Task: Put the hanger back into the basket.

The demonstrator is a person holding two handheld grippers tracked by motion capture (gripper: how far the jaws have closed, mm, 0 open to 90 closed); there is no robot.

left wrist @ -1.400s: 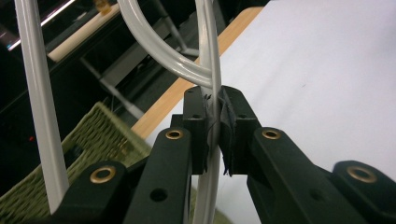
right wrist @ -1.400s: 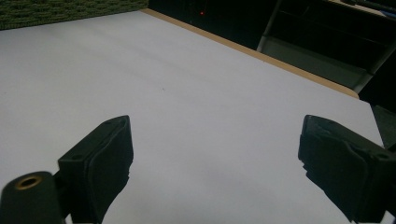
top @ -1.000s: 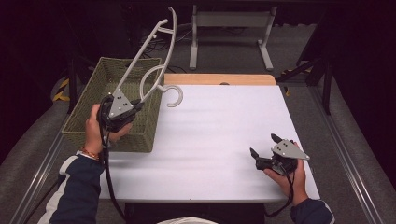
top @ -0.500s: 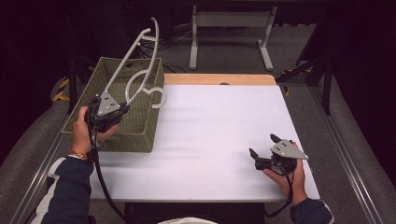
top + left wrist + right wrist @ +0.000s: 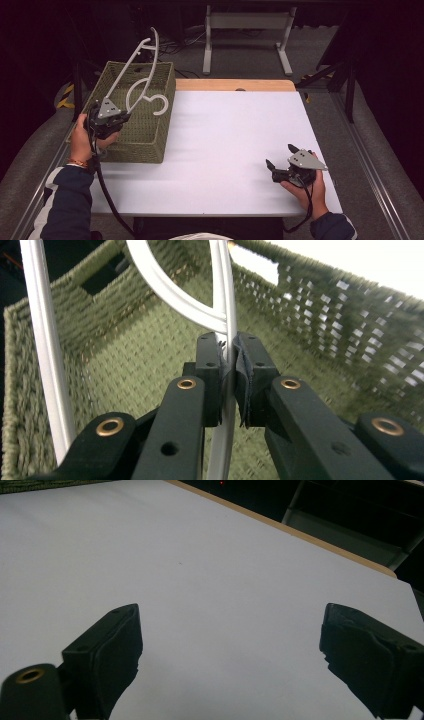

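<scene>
A white plastic hanger (image 5: 142,70) stands tilted above the green woven basket (image 5: 150,140) at the table's left. My left gripper (image 5: 117,117) is shut on the hanger's lower bar; the left gripper view has the white bar (image 5: 226,335) pinched between the pads, with the basket's inside (image 5: 125,370) behind. The hanger's hook (image 5: 160,102) curls over the basket's right wall. My right gripper (image 5: 279,157) rests open near the table's front right, with nothing between its fingers (image 5: 112,645) but white tabletop.
The white table (image 5: 230,135) has a wooden strip (image 5: 235,84) along its far edge. A metal stand (image 5: 247,30) is on the floor behind the table. Dark floor surrounds it.
My left gripper has carried the hanger leftward, from over the basket's right wall toward its near left side. The right gripper has stayed put.
</scene>
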